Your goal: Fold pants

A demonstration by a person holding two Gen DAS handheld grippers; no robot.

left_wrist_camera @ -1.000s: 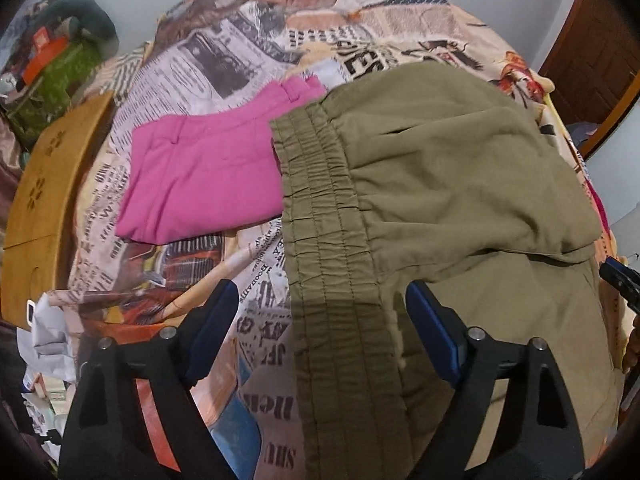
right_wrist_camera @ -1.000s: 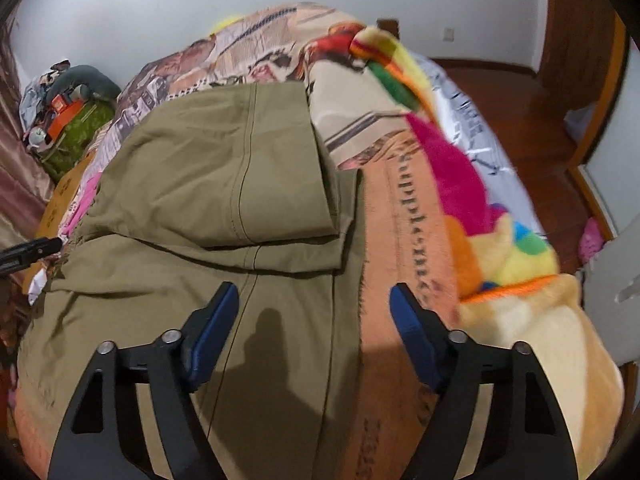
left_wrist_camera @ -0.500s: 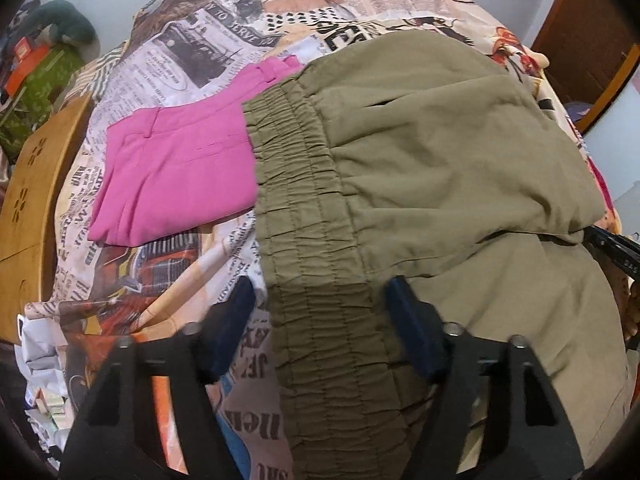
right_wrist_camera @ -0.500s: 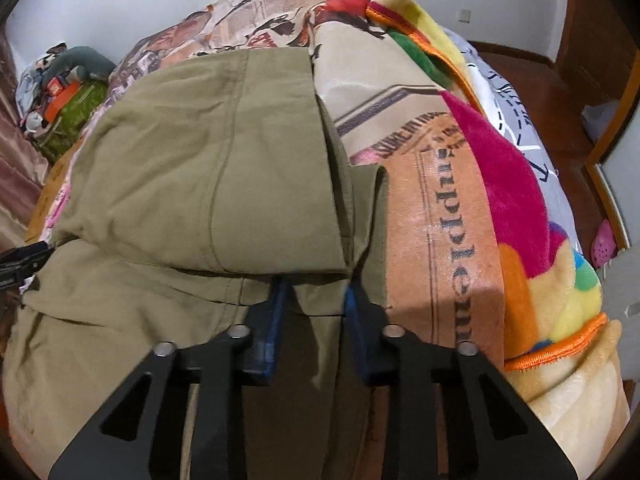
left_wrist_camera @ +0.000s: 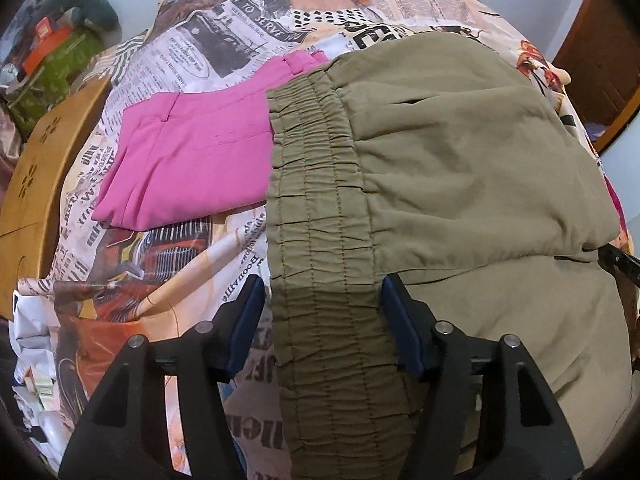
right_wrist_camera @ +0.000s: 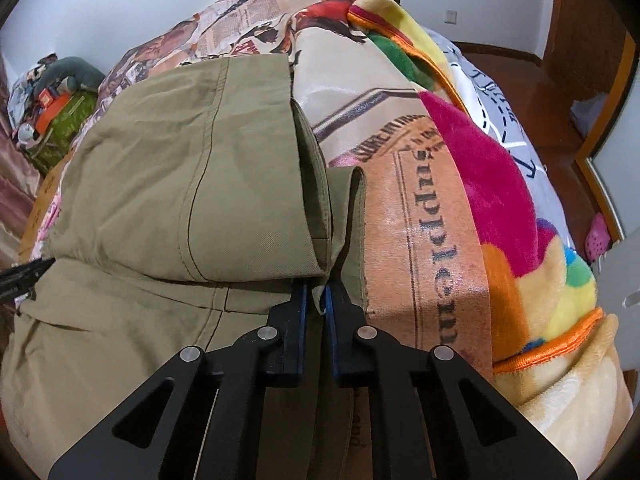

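Newsprint bedspread (left_wrist_camera: 224,52) at frame top. Olive pants (left_wrist_camera: 460,168) centre frame, folded over once, more folds left. Left gripper (left_wrist_camera: 323,312) straddling waistband (left_wrist_camera: 316,184), seemingly unclamped; right gripper (right_wrist_camera: 316,300) pinching the pants' edge.

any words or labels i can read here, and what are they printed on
"TO SERVE": newspaper-print bedspread, upper middle of the left wrist view.
"Suppleme", the rest hidden: orange panel of the same bedspread, running sideways in the right wrist view.
The bedspread's other headlines and fine print: too distorted or small to read.
Olive pants and pink garment: no text visible.
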